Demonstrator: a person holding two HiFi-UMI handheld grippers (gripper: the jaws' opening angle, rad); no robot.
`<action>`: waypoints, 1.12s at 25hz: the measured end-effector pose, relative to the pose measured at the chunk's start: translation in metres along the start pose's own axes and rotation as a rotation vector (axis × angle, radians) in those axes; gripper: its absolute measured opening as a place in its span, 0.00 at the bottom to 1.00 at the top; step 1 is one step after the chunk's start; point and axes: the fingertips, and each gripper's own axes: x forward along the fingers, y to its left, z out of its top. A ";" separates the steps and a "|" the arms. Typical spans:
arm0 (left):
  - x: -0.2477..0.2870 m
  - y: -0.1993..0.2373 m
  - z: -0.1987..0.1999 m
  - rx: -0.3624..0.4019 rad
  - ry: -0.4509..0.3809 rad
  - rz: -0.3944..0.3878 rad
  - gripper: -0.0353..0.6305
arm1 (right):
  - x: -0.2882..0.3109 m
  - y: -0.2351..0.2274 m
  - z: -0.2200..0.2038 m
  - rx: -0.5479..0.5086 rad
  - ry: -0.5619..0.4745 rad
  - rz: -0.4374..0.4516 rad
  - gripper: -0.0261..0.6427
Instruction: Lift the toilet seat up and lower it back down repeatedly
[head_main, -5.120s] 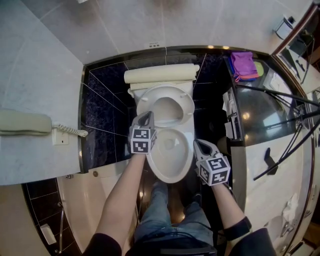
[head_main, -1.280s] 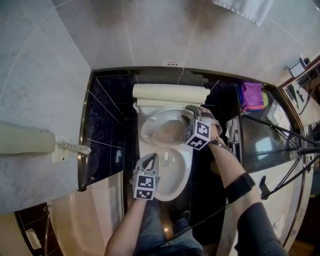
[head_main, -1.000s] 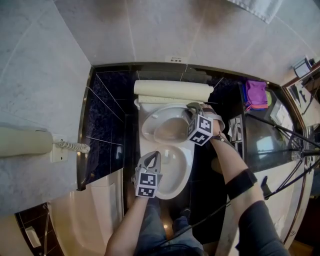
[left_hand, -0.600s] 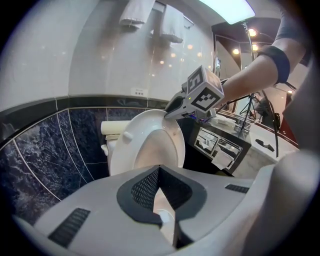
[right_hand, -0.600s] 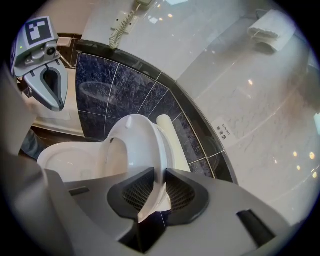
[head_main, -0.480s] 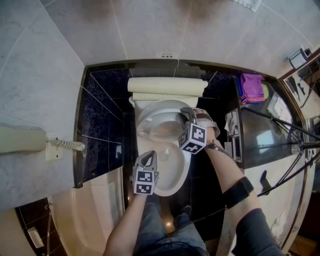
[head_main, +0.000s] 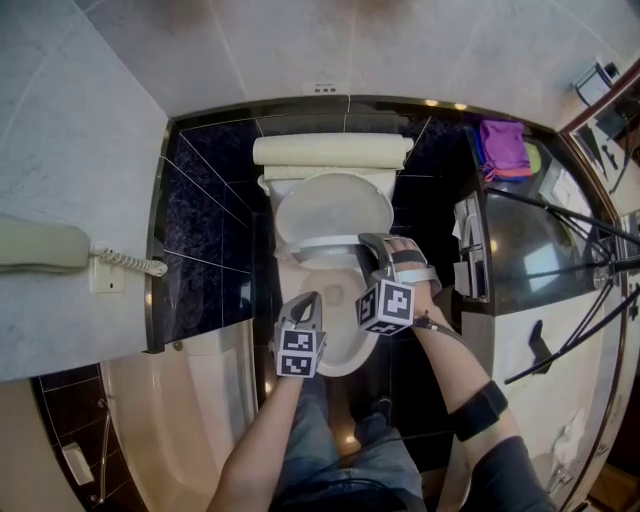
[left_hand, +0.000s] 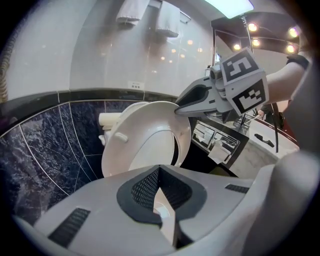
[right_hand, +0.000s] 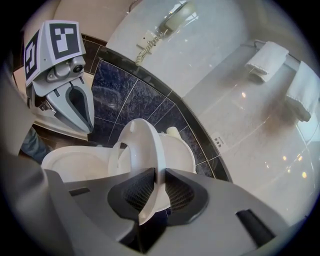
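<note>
One seat edge (right_hand: 148, 150), in tightening right claw (right_hand: 159, 176)

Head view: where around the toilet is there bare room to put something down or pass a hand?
Bare: the cistern top behind the raised seat, and the strip left of the bowl by the dark tiles. Crowded: the right side, with the right tool gripping the seat, the forearm and the purple cloth.

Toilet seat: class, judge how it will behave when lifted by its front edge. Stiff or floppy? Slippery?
Probably stiff: the toilet seat holds its ring shape, half raised, though the right gripper, jaws just closing further, pinches only its rim. Likely slippery: it looks glossy. Hinged at the back, it should swing, not slide.
</note>
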 end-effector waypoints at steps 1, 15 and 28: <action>-0.002 -0.003 -0.004 -0.002 0.002 0.003 0.05 | -0.006 0.007 0.000 -0.001 -0.006 -0.003 0.17; -0.032 -0.036 -0.069 -0.091 -0.004 0.071 0.05 | -0.085 0.176 -0.016 -0.121 -0.036 0.116 0.20; -0.043 -0.055 -0.139 -0.116 0.049 0.077 0.05 | -0.113 0.246 -0.030 -0.149 -0.061 0.253 0.18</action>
